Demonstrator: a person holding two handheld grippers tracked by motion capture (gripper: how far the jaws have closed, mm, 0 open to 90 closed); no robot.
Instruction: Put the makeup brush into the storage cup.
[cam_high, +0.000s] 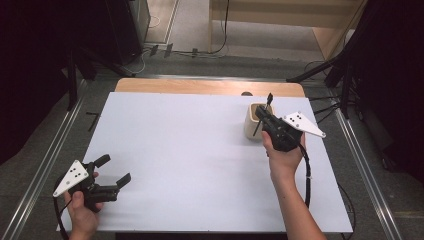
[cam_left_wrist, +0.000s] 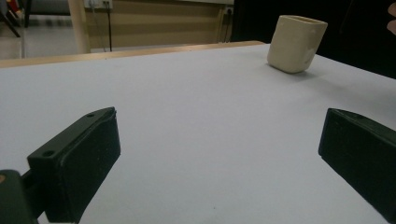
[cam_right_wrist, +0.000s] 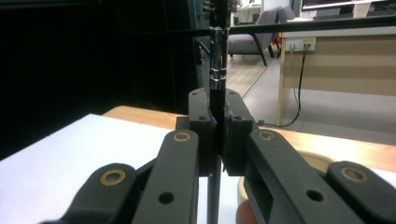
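White tabletop (cam_high: 200, 150) fills the scene, wooden edge at the far side, dark floor and cables beyond. Right gripper (cam_right_wrist: 218, 135) has its jaws pressed tight on a thin dark brush (cam_right_wrist: 218, 70), handle running upright between the pads, metal ferrule showing above them. From the high view that right gripper (cam_high: 265, 117) sits just at the rim of the cream cup (cam_high: 254, 122), brush (cam_high: 269, 99) poking up beyond it, lower end at the cup's mouth. Cup stands at the far right of the table. Over to the near left corner, well apart: left gripper (cam_high: 114, 170) has its jaws spread wide, nothing between them, low above the bare surface, cup (cam_left_wrist: 296, 43) far ahead.
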